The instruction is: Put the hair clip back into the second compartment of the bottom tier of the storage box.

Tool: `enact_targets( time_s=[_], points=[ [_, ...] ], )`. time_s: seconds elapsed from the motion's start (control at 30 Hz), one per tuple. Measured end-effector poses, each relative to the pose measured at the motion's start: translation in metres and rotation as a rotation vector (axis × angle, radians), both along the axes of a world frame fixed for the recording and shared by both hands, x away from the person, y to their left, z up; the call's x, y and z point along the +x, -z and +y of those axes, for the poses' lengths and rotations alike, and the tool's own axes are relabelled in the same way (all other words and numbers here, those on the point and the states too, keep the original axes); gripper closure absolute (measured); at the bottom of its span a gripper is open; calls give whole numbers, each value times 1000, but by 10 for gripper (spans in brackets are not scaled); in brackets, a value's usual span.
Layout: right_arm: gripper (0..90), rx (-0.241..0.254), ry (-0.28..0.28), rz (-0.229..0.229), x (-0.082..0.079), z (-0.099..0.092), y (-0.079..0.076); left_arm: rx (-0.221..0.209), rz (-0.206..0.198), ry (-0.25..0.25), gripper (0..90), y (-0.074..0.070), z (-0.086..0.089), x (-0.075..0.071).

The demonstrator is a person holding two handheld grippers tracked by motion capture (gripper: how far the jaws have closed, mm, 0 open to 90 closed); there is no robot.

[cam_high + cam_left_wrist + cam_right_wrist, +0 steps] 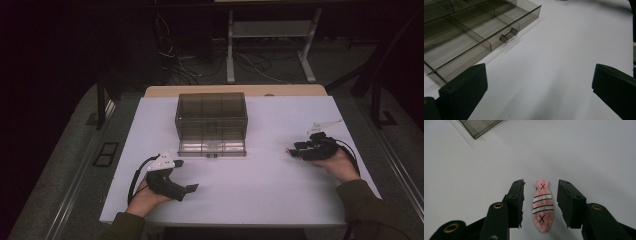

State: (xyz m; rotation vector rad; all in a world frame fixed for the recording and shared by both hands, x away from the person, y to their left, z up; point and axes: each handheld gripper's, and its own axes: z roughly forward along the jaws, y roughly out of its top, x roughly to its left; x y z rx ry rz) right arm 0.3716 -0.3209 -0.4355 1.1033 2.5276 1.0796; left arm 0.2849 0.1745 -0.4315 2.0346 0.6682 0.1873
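Note:
A flat pink fish-shaped piece (542,207) with white stripes and two black crosses lies on the white table. My right gripper (541,182) straddles it, one black jaw on each side, with a narrow gap between each pad and the piece, so nothing is gripped. In the high view the right gripper (294,150) rests low at the table's right, pointing left. My left gripper (186,175) sits at the front left, and its jaws stand wide apart over bare table (539,68). A smoky clear plastic box (211,117) stands at the middle back, its divided drawer (461,45) pulled out.
The drawer's small bar handle (508,35) faces the person. The white tabletop (250,190) ends near the forearms at the front. Beyond the table are metal stand legs (230,55) and loose cables on the floor.

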Motion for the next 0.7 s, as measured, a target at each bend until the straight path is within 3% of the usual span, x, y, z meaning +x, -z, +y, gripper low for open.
enact_targets(
  time_s=[0.7],
  points=[
    [620, -41, -30, -8, 3, 2, 11, 0, 1, 0, 0, 0, 0, 0]
  ],
)
